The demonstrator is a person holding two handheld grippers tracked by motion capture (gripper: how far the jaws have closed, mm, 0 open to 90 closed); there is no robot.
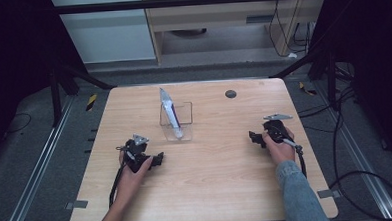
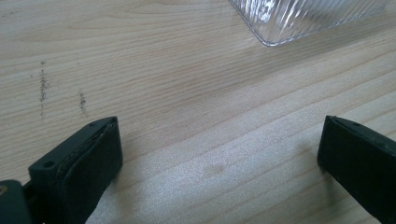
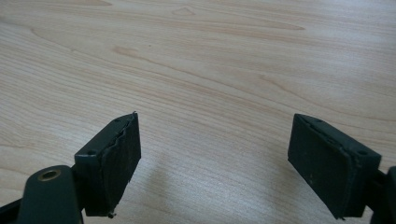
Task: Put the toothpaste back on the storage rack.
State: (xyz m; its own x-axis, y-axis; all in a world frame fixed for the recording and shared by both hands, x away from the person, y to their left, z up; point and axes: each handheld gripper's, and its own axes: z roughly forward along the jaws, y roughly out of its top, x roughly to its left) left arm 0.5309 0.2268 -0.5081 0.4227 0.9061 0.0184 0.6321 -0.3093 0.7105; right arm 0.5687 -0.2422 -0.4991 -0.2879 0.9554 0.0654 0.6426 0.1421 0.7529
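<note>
- Near edge of the table (image 1: 203,200): two forearms come in from the bottom, one bare on the left, one in a grey sleeve (image 1: 297,191) on the right.
- Left hand (image 1: 132,176) holds the left gripper (image 1: 158,158) low on the wood, jaws pointing right, toward the table's middle. Cable trails back along the forearm.
- Left gripper view: left gripper (image 2: 219,154) w/ jaws wide apart, nothing btwn them, just bare wood grain. A few dark specks on the wood to the upper left.
- Right hand (image 1: 281,149) holds the right gripper (image 1: 252,137) near the right side of the table, jaws pointing left; grey three-cornered plate on top.
- Right gripper view: right gripper (image 3: 215,154) also spread wide, pads clear, nothing held, only wood under and ahead.
- Farther in, approx. mid-table: clear plastic container (image 1: 185,122), square, standing upright. It sits btwn the two grippers but farther from the person; near the left gripper, not touching it. Its ribbed clear corner (image 2: 289,23) shows at the top of the left gripper view.
- Inside container: a slim silver-white tube or packet (image 1: 170,111) leaning, top end sticking up past the rim toward the back left. Can't tell exactly what it is.
- Far right part of the table: small dark round spot (image 1: 230,94), well apart from everything.
- Beyond the table: grey floor and cables (image 1: 346,149) at the right.
</note>
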